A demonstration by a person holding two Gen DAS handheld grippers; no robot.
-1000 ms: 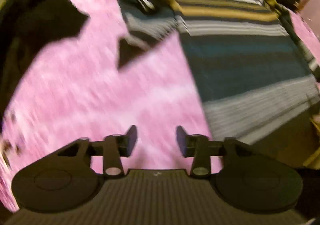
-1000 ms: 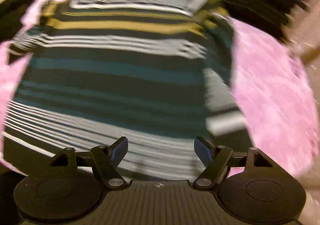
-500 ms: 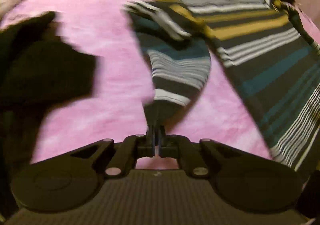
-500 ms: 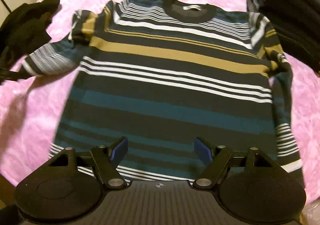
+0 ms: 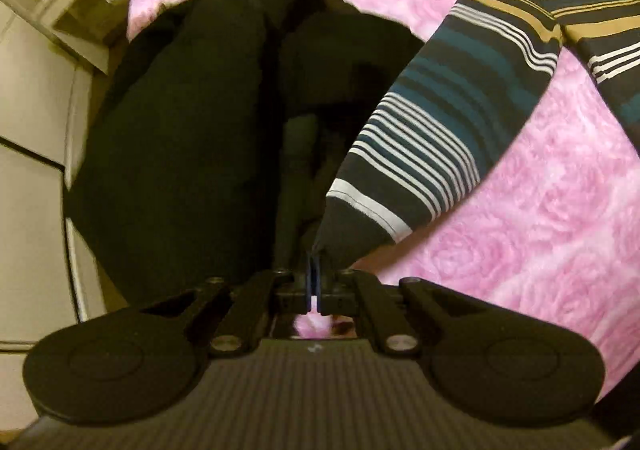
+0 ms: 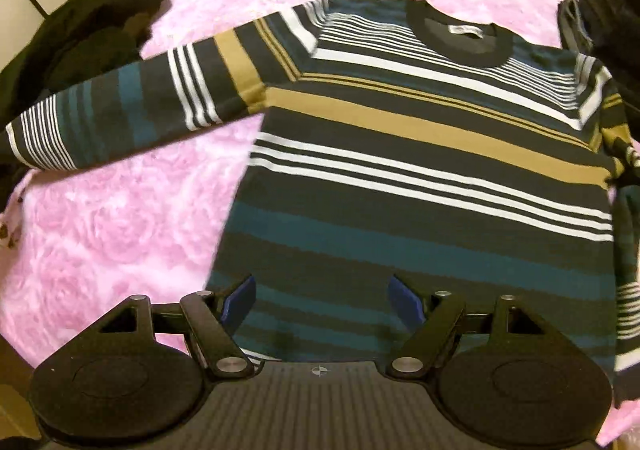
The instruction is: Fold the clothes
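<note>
A striped sweater [image 6: 420,154] in teal, black, white and mustard lies flat on the pink bedspread [image 6: 120,234], collar at the far end. Its left sleeve [image 5: 440,122] is stretched straight out sideways. My left gripper [image 5: 314,270] is shut on the dark cuff [image 5: 344,230] of that sleeve, holding it over a pile of dark clothes. My right gripper [image 6: 320,300] hovers open above the sweater's lower body, nothing between its blue pads. The right sleeve [image 6: 624,250] lies along the body's right edge.
A heap of dark clothes [image 5: 192,122] covers the bed's left edge, also seen as dark clothes [image 6: 80,42] in the right wrist view. Stacked dark garments [image 6: 608,10] sit at the far right. Pale floor [image 5: 32,154] and furniture lie beyond the left edge.
My left gripper shut on the sleeve cuff and pulled it out to the left until the sleeve lay straight. My right gripper moved back toward the sweater's hem, still open.
</note>
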